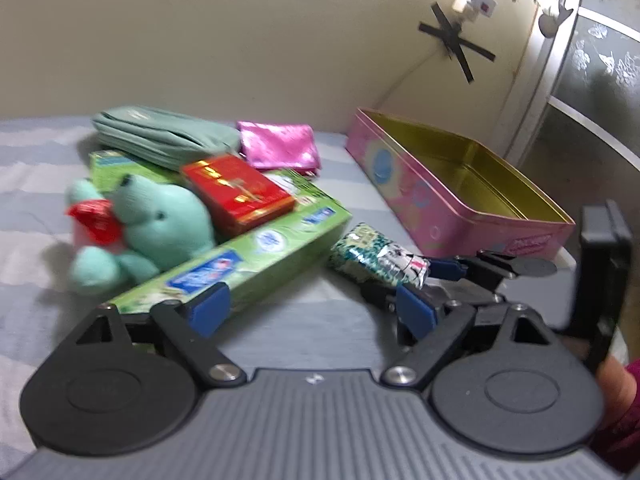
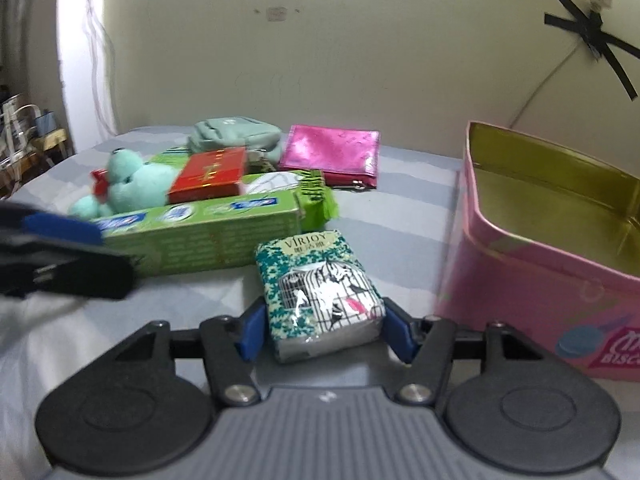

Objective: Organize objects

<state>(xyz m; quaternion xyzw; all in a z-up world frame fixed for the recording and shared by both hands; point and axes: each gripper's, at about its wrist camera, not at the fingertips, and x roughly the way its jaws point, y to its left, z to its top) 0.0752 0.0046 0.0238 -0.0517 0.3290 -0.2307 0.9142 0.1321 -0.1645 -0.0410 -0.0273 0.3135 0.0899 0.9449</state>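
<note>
Right wrist view, near to far: right gripper [image 2: 322, 330] is pinching a tissue pack [image 2: 318, 298], blue pads pressing both its sides; pack is lying on the striped sheet [image 2: 392, 216]. Pack label is reading "VIRJOY" over a teal floral print w/ a birdcage drawing. Just right of it, a pink tin [image 2: 532, 280] is standing open, gold inside, nothing showing in it; partial lettering "BISC" is visible at its lower corner. At left, the left gripper [image 2: 64, 256] is crossing the frame, blurred. Beyond the pack, a long green box [image 2: 200, 236] w/ blue-white labels (text too blurred to read) is lying on the sheet, carrying a red box [image 2: 210, 176] w/ gold print, unreadable, and a mint plush toy [image 2: 132, 184] w/ a red bow. Farther back, a mint pouch [image 2: 236, 136] and a shiny magenta purse [image 2: 332, 156] are lying near the wall [image 2: 320, 60]. Black tape [image 2: 596, 36] is crossing a cable on the wall.

Left wrist view: left gripper [image 1: 312, 312] is hanging w/ jaws spread wide, nothing between them, one pad [image 1: 208, 310] sitting just beside the green box end. Right gripper is showing at right, gripping the pack. A hand [image 1: 618, 384] is showing at frame edge.
</note>
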